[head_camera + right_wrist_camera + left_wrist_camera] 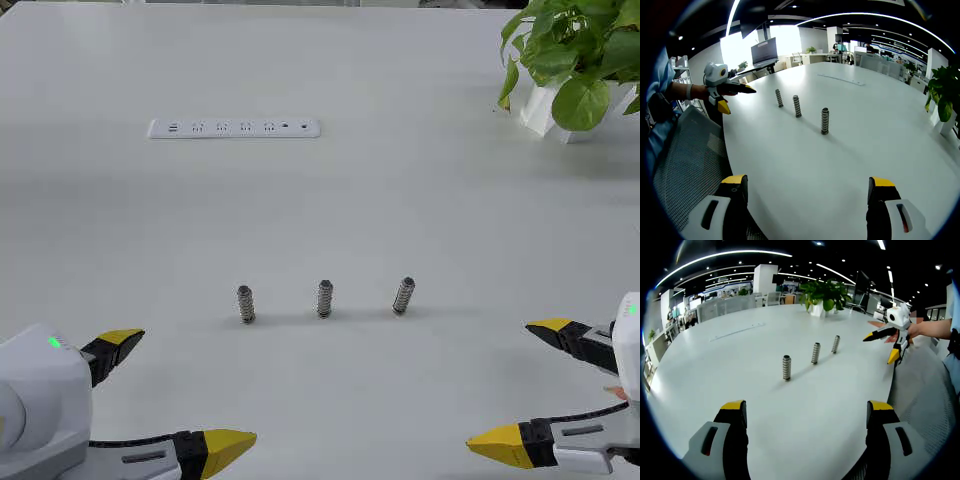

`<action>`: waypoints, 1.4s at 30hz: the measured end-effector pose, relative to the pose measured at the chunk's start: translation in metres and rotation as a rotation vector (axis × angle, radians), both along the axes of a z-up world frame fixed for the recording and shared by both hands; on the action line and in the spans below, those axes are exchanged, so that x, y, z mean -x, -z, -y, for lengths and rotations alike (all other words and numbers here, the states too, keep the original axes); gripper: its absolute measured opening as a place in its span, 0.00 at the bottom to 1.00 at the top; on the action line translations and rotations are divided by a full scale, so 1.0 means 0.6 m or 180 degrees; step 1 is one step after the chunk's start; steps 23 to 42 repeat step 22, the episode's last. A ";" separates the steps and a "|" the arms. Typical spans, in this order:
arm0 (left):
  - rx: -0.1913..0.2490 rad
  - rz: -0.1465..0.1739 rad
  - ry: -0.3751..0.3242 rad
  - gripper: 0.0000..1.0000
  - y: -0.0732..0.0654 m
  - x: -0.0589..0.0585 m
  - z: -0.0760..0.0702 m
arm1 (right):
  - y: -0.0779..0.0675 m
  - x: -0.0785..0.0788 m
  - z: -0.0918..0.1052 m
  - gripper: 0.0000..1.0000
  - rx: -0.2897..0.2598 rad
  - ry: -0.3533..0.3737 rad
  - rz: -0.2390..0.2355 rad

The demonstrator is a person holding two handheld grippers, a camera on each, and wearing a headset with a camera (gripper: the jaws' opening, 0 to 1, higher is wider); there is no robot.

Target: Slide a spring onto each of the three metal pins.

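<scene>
Three metal pins stand upright in a row on the white table (320, 220), each with a coiled spring around it: the left one (246, 304), the middle one (325, 298) and the right one (403, 295), which leans slightly. They also appear in the left gripper view (786, 367) and the right gripper view (825, 120). My left gripper (178, 395) is open at the near left edge of the table, holding nothing. My right gripper (532, 385) is open at the near right, also holding nothing. Both sit well short of the pins.
A white power strip (234, 128) lies farther back on the table. A potted green plant (575, 60) in a white pot stands at the far right corner. A hand holds the other gripper (892, 335) in each gripper view.
</scene>
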State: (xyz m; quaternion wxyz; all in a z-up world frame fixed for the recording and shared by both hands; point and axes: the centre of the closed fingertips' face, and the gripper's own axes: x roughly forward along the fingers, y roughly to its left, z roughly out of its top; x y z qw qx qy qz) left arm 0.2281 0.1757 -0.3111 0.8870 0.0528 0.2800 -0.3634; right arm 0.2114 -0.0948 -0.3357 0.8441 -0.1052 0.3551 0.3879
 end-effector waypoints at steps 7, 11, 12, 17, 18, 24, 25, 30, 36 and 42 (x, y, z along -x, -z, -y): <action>-0.0009 -0.0026 0.0012 0.99 0.008 0.001 -0.004 | 0.002 0.000 0.000 0.99 -0.0010 -0.0005 -0.0006; -0.0019 -0.0027 0.0023 0.99 0.010 0.001 -0.002 | 0.004 0.000 -0.001 0.99 -0.0012 -0.0005 -0.0011; -0.0016 -0.0029 0.0024 0.99 0.011 0.001 -0.001 | 0.004 0.000 -0.001 0.99 -0.0010 -0.0009 -0.0012; -0.0011 -0.0045 0.0031 0.99 0.014 0.002 0.002 | 0.005 0.000 -0.003 0.99 -0.0012 -0.0007 -0.0007; -0.0010 -0.0044 0.0032 0.99 0.015 0.002 0.002 | 0.004 0.000 -0.005 0.99 -0.0013 -0.0005 -0.0001; -0.0015 -0.0055 0.0031 0.99 0.018 0.003 0.001 | 0.001 0.002 -0.009 0.99 -0.0007 -0.0017 0.0007; -0.0015 -0.0055 0.0031 0.99 0.018 0.003 0.001 | 0.001 0.002 -0.009 0.99 -0.0007 -0.0017 0.0007; -0.0015 -0.0055 0.0031 0.99 0.018 0.003 0.001 | 0.001 0.002 -0.009 0.99 -0.0007 -0.0017 0.0007; -0.0015 -0.0055 0.0031 0.99 0.018 0.003 0.001 | 0.001 0.002 -0.009 0.99 -0.0007 -0.0017 0.0007; -0.0015 -0.0055 0.0031 0.99 0.018 0.003 0.001 | 0.001 0.002 -0.009 0.99 -0.0007 -0.0017 0.0007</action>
